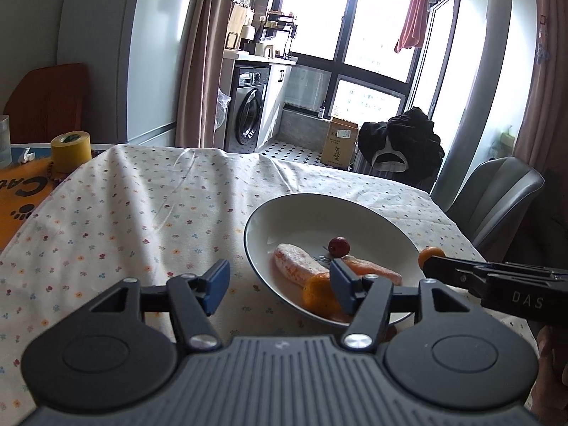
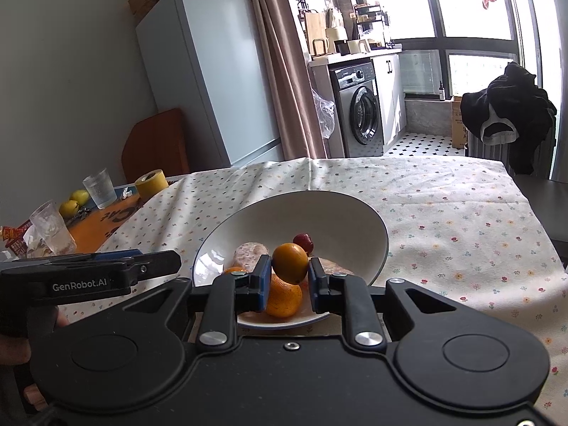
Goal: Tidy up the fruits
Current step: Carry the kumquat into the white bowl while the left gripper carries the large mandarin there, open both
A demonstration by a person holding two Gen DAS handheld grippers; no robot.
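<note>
Worktop (image 2: 443, 206) under floral cloth; washing machine (image 2: 362, 113), fridge (image 2: 202, 71) behind. White plate (image 2: 319, 213) holds orange (image 2: 284, 300), red fruit (image 2: 303, 242). Right claw (image 2: 287, 278) grips small orange (image 2: 289, 262) above plate. Left claw (image 1: 278, 285) spread, empty. Right view alone: cups (image 2: 101, 188), yellow fruits (image 2: 72, 204).

Counted: 1 white plate (image 2: 355, 220), 3 oranges, 1 red fruit (image 2: 304, 242), 2 pale pinkish pieces. At the table's far end: 2 clear cups, 2 yellow fruits, 1 tape roll (image 2: 151, 181).
</note>
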